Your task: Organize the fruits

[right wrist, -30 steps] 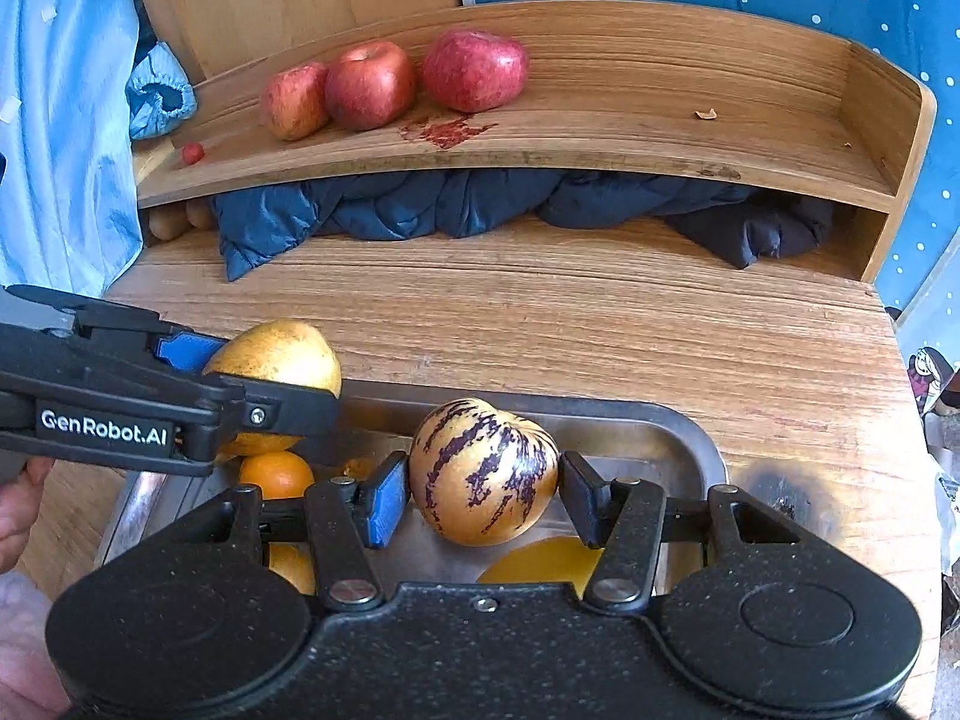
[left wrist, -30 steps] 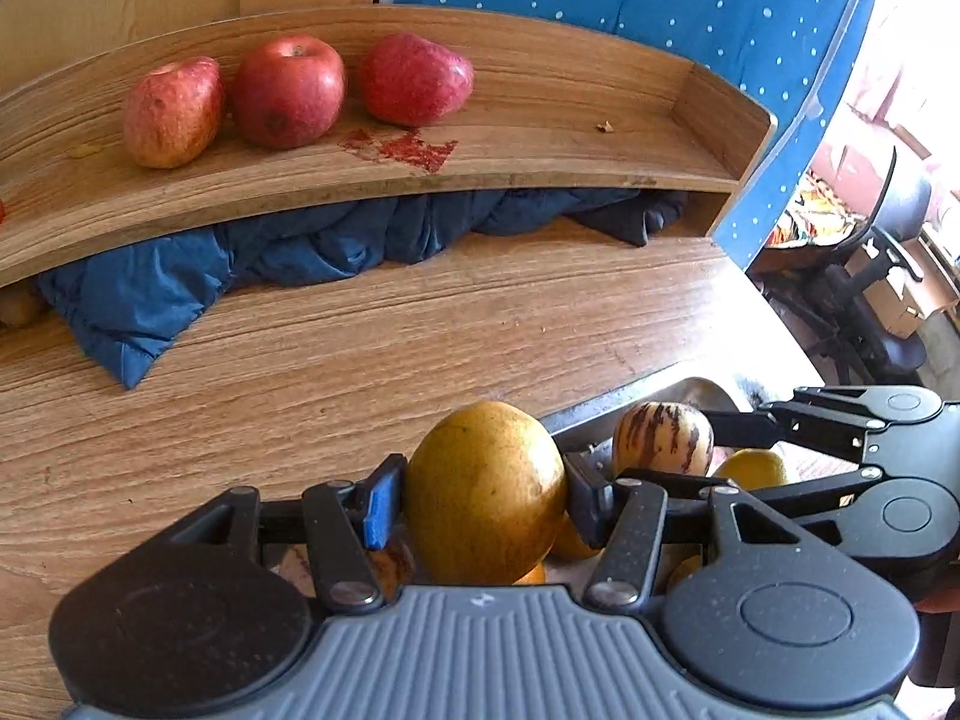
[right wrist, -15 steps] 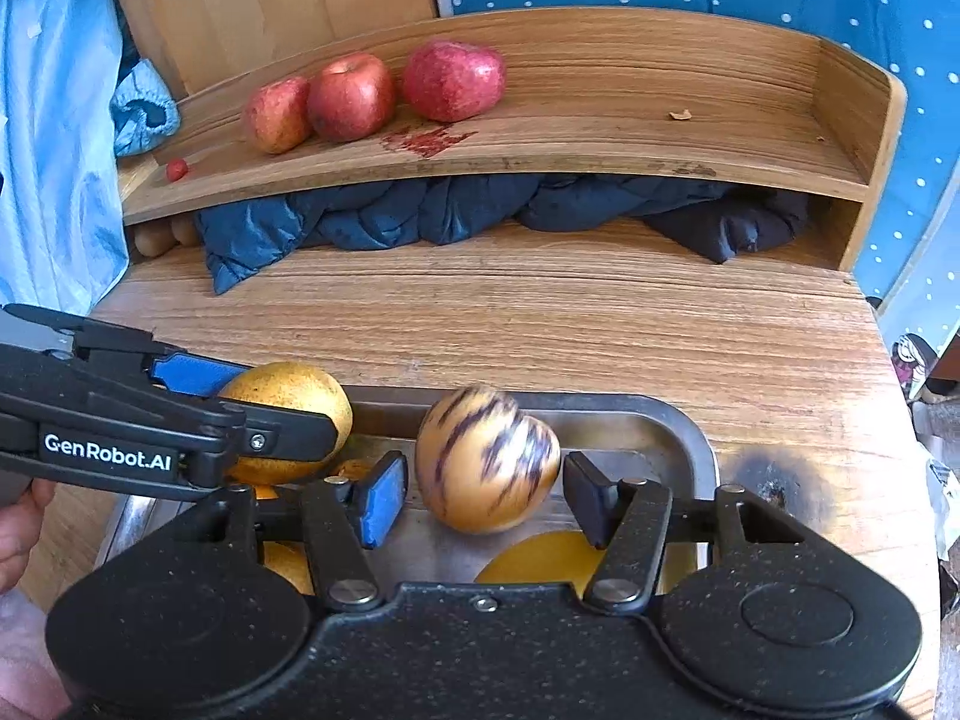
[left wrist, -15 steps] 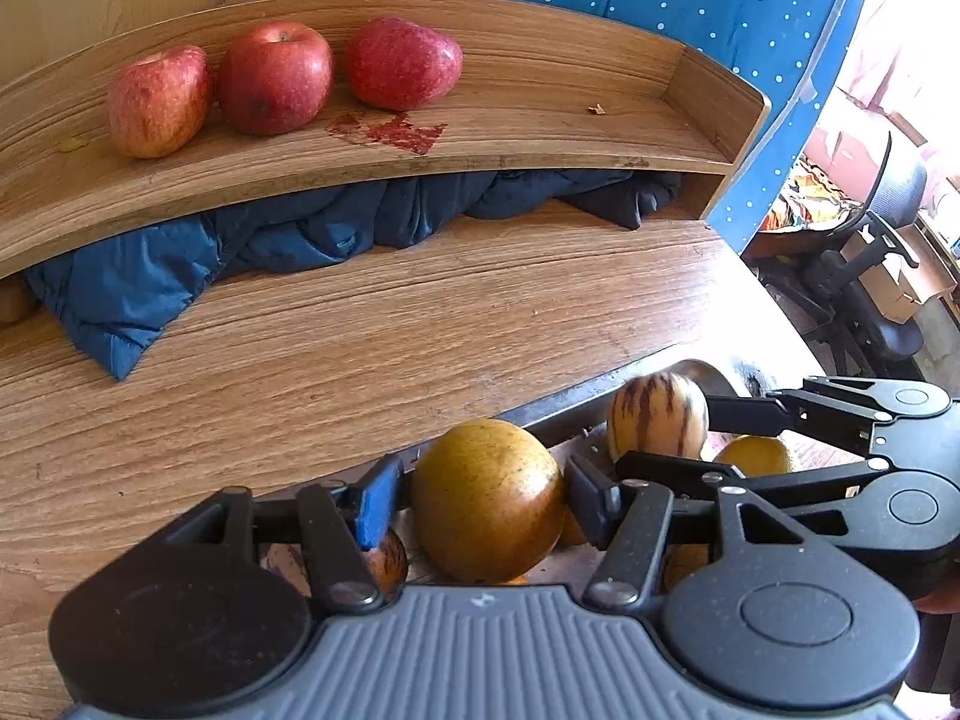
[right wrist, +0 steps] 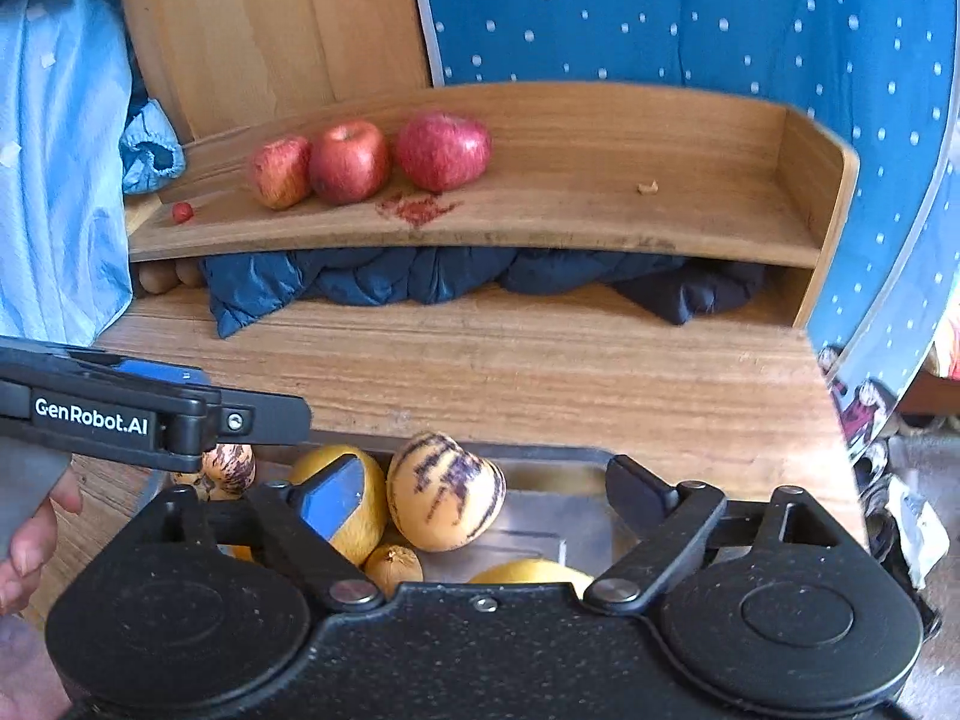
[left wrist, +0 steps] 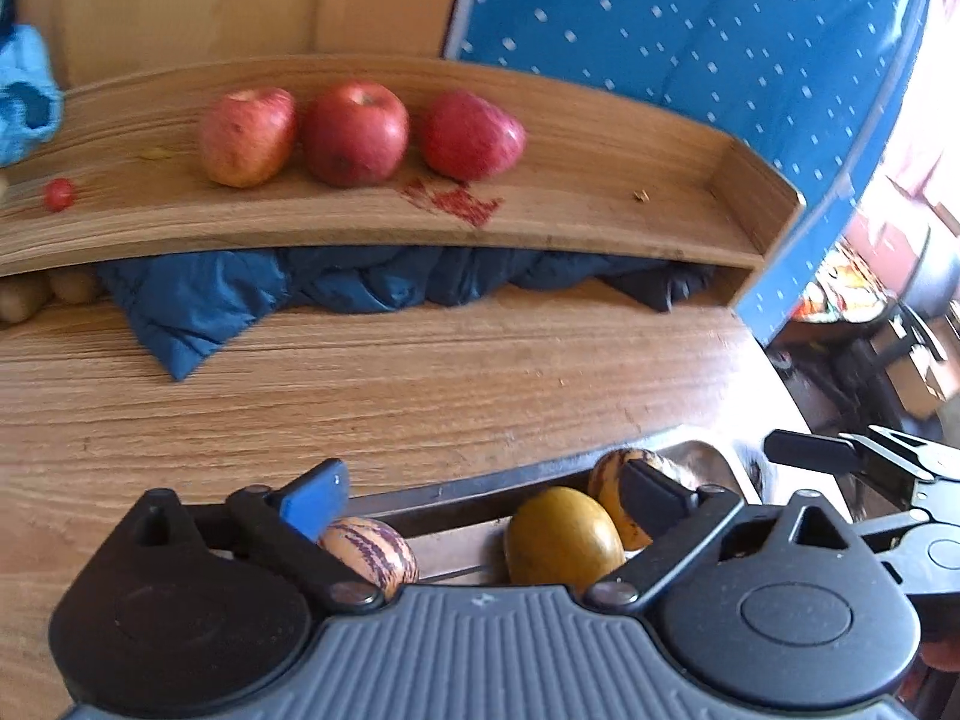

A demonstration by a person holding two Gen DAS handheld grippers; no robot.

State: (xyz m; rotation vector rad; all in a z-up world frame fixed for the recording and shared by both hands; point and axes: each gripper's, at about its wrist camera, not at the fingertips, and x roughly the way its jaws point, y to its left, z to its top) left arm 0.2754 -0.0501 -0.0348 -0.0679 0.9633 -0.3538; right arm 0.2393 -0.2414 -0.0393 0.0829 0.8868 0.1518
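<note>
Both our tongs are spread wide and empty: left gripper (left wrist: 483,498) and right gripper (right wrist: 486,489) hang over the metal tray (right wrist: 540,519) at the table's (right wrist: 540,372) near edge. In the tray we see a yellow fruit (left wrist: 564,537), a striped melon (right wrist: 447,498) just beside it, and another striped one (left wrist: 372,552) toward the left end. Three red apples (right wrist: 348,162) sit in a row on the left half of the wooden shelf (right wrist: 600,210) at the table's far edge.
</note>
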